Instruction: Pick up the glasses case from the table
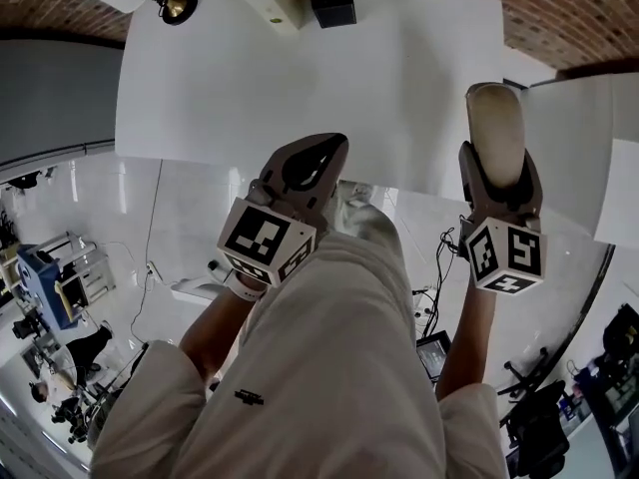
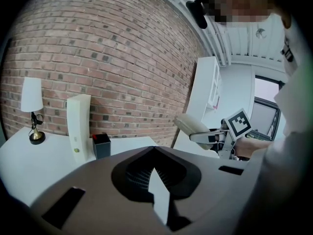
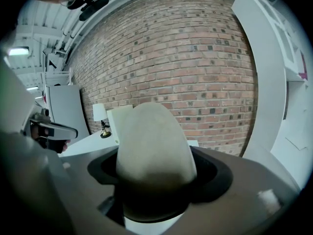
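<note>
Beige glasses case (image 1: 496,118), clamped in right hand-held gripper (image 1: 499,180)

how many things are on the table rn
3, all along the far edge: a lamp at left, a white upright block, a black box. More may be hidden.
</note>
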A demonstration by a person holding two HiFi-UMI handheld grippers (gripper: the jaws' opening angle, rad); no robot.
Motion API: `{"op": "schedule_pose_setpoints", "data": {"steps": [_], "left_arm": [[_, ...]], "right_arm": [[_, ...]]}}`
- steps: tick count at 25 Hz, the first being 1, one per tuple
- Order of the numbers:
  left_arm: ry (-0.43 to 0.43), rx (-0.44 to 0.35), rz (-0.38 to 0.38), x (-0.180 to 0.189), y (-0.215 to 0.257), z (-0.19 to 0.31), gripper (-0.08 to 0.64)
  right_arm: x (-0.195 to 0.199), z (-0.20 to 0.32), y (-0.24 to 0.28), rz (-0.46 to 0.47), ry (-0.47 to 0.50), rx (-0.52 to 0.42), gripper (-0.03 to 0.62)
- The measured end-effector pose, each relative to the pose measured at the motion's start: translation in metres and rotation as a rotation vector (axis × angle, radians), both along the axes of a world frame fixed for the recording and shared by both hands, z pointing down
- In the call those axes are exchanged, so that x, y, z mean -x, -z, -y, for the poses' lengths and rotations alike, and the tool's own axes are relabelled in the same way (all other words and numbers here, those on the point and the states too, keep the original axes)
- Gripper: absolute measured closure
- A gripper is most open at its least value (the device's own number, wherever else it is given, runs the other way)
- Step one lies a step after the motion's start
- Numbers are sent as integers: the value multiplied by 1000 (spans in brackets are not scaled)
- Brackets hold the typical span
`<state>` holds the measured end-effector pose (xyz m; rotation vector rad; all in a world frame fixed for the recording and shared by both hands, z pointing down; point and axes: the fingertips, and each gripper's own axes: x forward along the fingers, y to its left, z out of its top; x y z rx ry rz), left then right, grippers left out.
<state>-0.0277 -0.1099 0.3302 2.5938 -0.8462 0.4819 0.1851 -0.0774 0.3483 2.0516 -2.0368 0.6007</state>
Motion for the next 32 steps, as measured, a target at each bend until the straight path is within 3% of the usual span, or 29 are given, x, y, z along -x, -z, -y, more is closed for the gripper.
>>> {"op": "schedule_pose_setpoints", "data": {"steps": [10, 15, 21, 26, 32], "left_arm": [[74, -66, -34, 25, 37, 5, 554], [64, -93, -46, 26, 50, 5, 554], [55, -118, -83, 27, 65, 4, 554], [48, -121, -109, 23, 70, -2, 554], [50, -139, -128, 23, 76, -8, 554]], "right_arm": [[-4, -21, 54, -38, -28, -73, 199], [-2, -29, 90, -82, -15, -165, 199], [2, -43, 121, -73, -52, -242, 199], [3, -56, 130, -94, -69, -247, 198], [17, -69, 126, -119, -11, -222, 198]]}}
